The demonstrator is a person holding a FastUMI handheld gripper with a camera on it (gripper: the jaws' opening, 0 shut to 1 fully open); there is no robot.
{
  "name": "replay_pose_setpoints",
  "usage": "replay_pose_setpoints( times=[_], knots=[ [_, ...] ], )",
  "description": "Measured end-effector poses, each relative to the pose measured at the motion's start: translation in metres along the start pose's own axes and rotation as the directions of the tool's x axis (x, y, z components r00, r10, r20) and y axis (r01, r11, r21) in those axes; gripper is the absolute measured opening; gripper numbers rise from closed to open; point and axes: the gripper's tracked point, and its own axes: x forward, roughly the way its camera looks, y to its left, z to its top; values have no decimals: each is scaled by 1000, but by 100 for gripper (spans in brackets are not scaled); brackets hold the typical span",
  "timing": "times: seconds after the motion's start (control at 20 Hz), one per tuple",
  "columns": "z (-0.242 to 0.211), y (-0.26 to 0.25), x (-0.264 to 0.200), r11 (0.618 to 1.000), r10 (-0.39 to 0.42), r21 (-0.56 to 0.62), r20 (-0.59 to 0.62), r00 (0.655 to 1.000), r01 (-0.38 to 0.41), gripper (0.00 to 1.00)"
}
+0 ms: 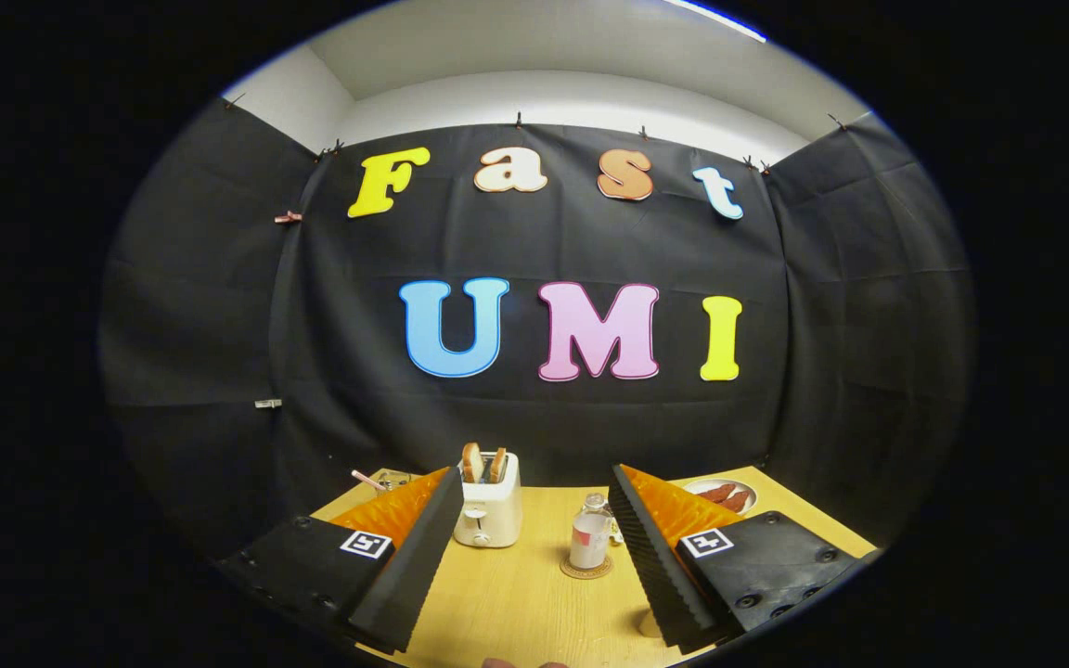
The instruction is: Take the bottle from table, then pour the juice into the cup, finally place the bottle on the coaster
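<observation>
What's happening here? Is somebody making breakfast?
Sort of! A person is holding a gripper over a wooden table. Its fingers are open and hold nothing. A small bottle stands upright on a round coaster, ahead of the fingers and nearer the right one. A toaster with bread slices sticking up sits beyond the left finger, and a plate with food is at the back behind the right finger. The pouring looks finished, since the bottle is on its coaster.

Staged test booth: black cloth walls (219,306), wooden table (516,594), toaster (488,510).
</observation>
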Motion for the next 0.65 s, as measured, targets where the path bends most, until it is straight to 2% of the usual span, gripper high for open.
replay_pose_setpoints(
  times=[0.65],
  knots=[
    [7,-8,3,1000,-2,20,8,1000,2,97]
  ],
)
